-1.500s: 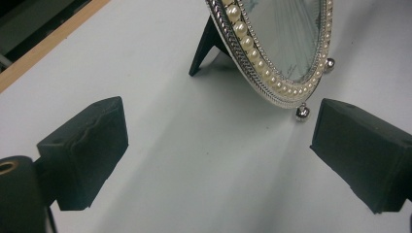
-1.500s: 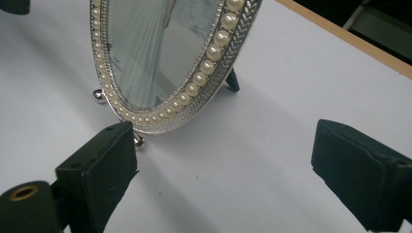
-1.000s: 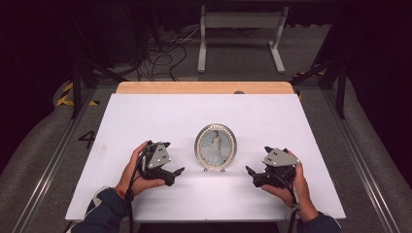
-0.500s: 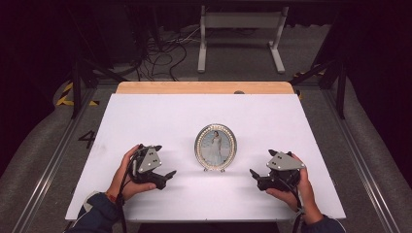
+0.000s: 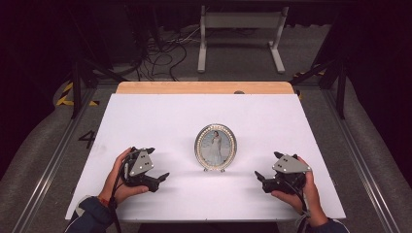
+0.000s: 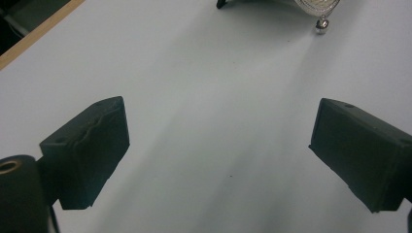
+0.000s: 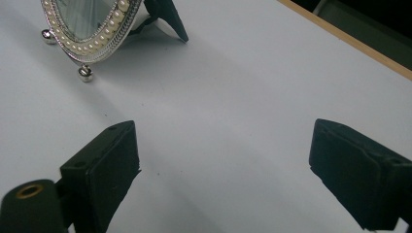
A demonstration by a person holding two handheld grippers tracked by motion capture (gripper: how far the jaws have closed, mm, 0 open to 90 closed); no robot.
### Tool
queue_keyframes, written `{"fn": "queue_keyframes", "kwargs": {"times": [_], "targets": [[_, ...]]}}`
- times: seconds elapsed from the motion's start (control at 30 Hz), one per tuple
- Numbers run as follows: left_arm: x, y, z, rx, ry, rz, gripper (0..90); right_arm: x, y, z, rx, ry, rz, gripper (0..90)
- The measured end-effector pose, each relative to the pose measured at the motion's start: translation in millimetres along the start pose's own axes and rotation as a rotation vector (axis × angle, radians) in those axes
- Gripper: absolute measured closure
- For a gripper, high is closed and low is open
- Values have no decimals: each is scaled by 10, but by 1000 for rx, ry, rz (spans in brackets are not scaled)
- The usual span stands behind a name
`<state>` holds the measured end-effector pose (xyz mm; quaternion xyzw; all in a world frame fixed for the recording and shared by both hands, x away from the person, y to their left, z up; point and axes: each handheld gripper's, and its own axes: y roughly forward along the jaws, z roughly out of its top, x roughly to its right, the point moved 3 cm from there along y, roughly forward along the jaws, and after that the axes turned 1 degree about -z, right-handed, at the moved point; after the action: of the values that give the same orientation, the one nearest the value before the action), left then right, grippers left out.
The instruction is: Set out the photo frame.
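Pearl-beaded oval silver frame point(image 5: 215, 147) stands upright on the matte white table point(image 5: 160, 116); both tools, left point(image 5: 160, 178) and right point(image 5: 258, 176), gape released.

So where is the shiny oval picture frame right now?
In the high view the oval picture frame stands upright near the middle of the white table, between the left gripper and the right gripper, touching neither.

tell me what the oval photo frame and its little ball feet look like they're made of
The oval photo frame looks like silver-toned metal, though plated plastic is possible: its rim is bright and beaded, lined with a ring of pearl-like beads. Its ball feet look like polished metal, mirror-shiny. The pane reflects like glass. The back prop looks matte black.
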<state>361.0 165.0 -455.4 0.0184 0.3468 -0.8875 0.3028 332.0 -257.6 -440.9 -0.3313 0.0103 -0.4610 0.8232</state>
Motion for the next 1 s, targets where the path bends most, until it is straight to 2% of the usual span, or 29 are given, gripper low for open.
{"fn": "queue_keyframes", "kwargs": {"times": [0.53, 1.0], "targets": [[-80, -101, -149, 0, -31, 20, 73, 84, -70, -125, -9, 18, -23, 109], [-128, -196, -281, -7, -51, 36, 73, 100, -87, -140, -11, 20, -42, 110]]}}
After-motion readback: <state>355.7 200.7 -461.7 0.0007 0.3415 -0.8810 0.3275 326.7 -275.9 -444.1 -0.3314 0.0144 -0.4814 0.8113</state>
